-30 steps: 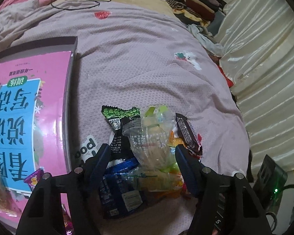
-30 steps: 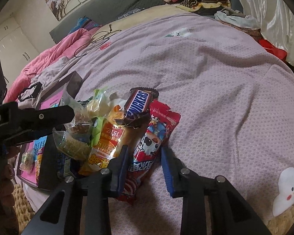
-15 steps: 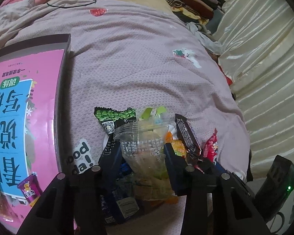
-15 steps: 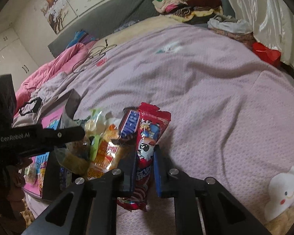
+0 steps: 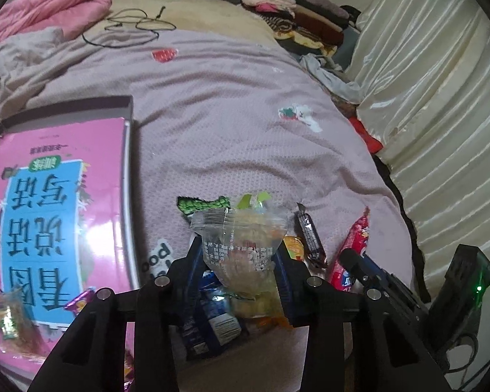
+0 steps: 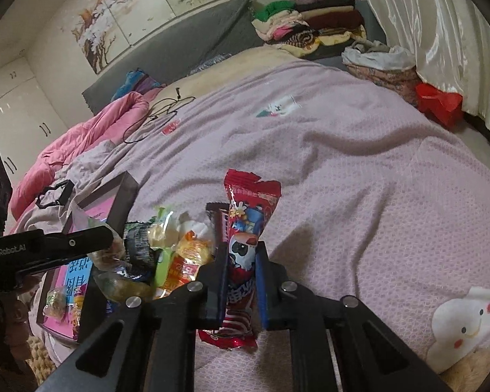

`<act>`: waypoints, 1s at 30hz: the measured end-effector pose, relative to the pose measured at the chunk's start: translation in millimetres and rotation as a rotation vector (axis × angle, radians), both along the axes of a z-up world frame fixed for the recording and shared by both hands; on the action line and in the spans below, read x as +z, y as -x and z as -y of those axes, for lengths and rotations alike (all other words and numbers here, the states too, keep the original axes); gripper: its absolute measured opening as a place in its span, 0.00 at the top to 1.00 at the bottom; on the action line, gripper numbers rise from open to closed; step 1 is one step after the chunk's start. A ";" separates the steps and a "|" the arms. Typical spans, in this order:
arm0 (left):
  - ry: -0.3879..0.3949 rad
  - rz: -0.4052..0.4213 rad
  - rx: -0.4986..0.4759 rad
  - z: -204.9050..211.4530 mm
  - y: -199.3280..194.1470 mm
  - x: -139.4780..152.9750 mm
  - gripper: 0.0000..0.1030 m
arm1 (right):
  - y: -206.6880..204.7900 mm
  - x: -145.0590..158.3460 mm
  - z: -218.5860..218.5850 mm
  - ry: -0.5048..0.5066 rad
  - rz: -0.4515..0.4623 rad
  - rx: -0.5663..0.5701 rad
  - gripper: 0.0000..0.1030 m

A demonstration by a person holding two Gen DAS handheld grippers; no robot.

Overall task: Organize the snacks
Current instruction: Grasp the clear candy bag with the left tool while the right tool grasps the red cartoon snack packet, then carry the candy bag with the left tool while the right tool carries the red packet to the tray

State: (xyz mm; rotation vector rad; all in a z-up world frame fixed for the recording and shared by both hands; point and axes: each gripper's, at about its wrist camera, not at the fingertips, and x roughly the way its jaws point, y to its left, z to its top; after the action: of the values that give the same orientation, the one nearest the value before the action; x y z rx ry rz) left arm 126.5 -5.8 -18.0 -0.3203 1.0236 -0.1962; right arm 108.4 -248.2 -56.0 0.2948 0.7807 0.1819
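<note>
A pile of snack packets lies on the mauve bedspread [image 5: 228, 114] near its front edge. My left gripper [image 5: 238, 251] is shut on a clear snack bag [image 5: 241, 228], held upright just above the pile. Under it lie a blue packet [image 5: 212, 317] and a green pea packet [image 5: 202, 204]. A dark chocolate bar [image 5: 310, 235] lies to the right. My right gripper [image 6: 241, 251] is shut on a red cartoon snack packet [image 6: 250, 196], which stands upright between the pads. An orange packet [image 6: 189, 254] lies left of it.
A dark-rimmed box [image 5: 127, 104] with a pink book [image 5: 49, 212] and a few small snacks sits at the left. Folded clothes [image 5: 287, 13], a black cable [image 5: 127, 29] and a pink duvet [image 5: 49, 9] lie far back. Cream curtains [image 5: 441, 98] hang on the right.
Both grippers went from open around their packets to shut on them. The clear bag and the red packet have risen slightly off the pile and now stand upright.
</note>
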 end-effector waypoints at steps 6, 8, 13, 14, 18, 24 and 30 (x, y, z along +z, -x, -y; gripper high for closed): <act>-0.012 0.032 0.012 -11.8 11.1 10.5 0.61 | 7.4 14.2 -6.1 0.030 0.078 0.015 0.86; -0.009 0.037 0.018 -16.1 14.6 12.7 0.61 | 9.8 18.7 -9.7 0.046 0.103 0.023 0.86; -0.006 0.049 0.036 -26.3 18.6 17.4 0.61 | 14.6 25.6 -19.6 0.077 0.141 0.051 0.86; -0.005 0.051 0.040 -28.5 19.3 18.1 0.61 | 15.4 26.5 -22.2 0.086 0.146 0.057 0.86; -0.006 0.056 0.054 -37.1 25.2 20.5 0.61 | 19.1 29.3 -31.4 0.111 0.166 0.086 0.86; -0.003 0.057 0.068 -48.0 33.3 23.3 0.61 | 19.7 31.8 -38.2 0.118 0.172 0.106 0.86; -0.003 0.057 0.088 -60.9 40.4 24.0 0.61 | 23.6 33.0 -46.6 0.127 0.174 0.132 0.86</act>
State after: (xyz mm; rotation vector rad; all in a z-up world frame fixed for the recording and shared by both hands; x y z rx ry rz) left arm 86.1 55.1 6.0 -0.3545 0.9517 -0.1242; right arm 84.8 -201.6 -23.0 0.1053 0.6364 0.2778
